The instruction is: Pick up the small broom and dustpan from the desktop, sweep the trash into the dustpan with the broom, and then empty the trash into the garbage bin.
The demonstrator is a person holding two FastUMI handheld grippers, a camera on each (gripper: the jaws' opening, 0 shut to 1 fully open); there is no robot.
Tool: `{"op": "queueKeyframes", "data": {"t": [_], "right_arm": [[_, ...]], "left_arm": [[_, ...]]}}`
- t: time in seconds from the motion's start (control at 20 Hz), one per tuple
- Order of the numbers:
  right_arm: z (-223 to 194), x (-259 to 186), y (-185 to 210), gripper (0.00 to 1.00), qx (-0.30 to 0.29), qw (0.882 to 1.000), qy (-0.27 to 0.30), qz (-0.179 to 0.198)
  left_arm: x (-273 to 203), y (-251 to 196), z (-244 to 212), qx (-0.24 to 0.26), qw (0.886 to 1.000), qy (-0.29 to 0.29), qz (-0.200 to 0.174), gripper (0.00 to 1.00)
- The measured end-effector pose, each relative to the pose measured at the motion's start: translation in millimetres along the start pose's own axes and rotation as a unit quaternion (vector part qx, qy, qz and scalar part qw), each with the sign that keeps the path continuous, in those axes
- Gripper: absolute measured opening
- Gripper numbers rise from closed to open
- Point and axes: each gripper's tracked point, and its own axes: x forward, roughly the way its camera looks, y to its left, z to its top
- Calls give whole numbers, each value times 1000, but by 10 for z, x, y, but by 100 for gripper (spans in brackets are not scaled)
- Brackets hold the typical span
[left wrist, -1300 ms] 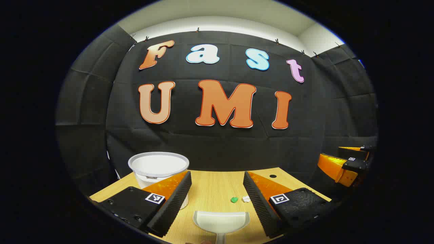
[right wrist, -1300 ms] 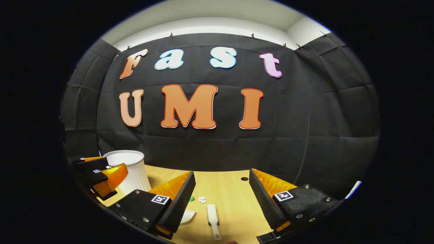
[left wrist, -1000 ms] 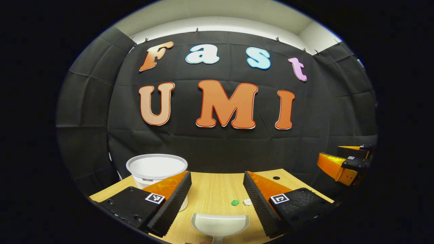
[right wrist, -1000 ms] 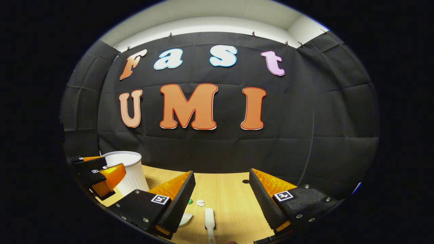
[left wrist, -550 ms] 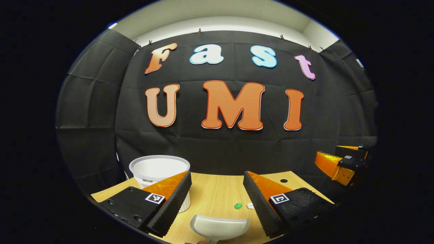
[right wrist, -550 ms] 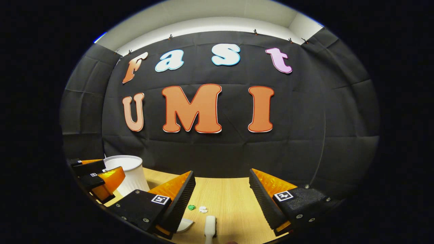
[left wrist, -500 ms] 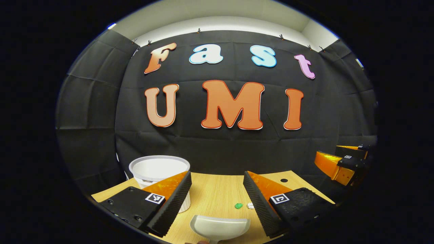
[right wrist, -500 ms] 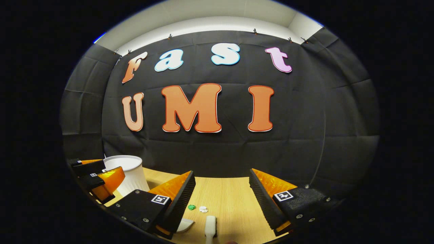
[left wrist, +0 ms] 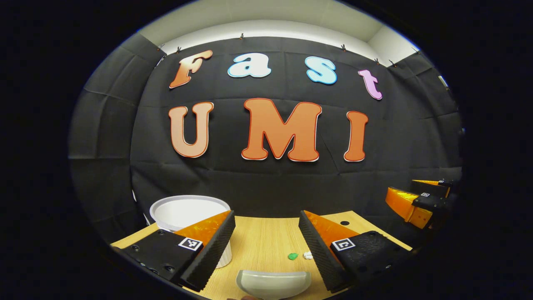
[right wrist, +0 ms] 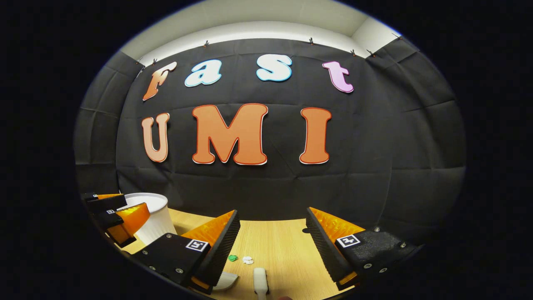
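As both grippers drew back over the last second, fingers still spread and holding nothing, the dustpan (left wrist: 272,283) and broom (right wrist: 260,282) slid low between them on the desk (left wrist: 262,243), so grasping seemingly remained ahead.

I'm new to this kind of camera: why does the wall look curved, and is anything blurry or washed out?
Both views are fisheye, so straight edges bow. In the left gripper view the desk is sharp and evenly lit, and the dustpan is cut off at the bottom edge. In the right gripper view the broom is likewise cropped; no strong glare.
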Motion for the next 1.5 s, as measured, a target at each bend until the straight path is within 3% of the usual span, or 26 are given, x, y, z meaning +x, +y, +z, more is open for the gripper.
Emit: {"op": "queueKeyframes", "data": {"t": [0.55, 1.25, 1.4, 1.5], "right_arm": [[-34, -69, 328, 96, -19, 1000, 3, 10], [-113, -51, 225, 96, -24, 1000, 12, -2], [-174, -17, 193, 96, -23, 1000, 19, -1], [-239, 6, 159, 96, -16, 999, 28, 1]], "left_arm": [[58, 244, -115, -13, 1000, 12, -7, 96], [60, 139, -254, -1, 999, 28, -19, 96], [59, 82, -423, 1, 998, 57, -30, 96], [31, 66, -703, -2, 993, 114, -33, 96]]}}
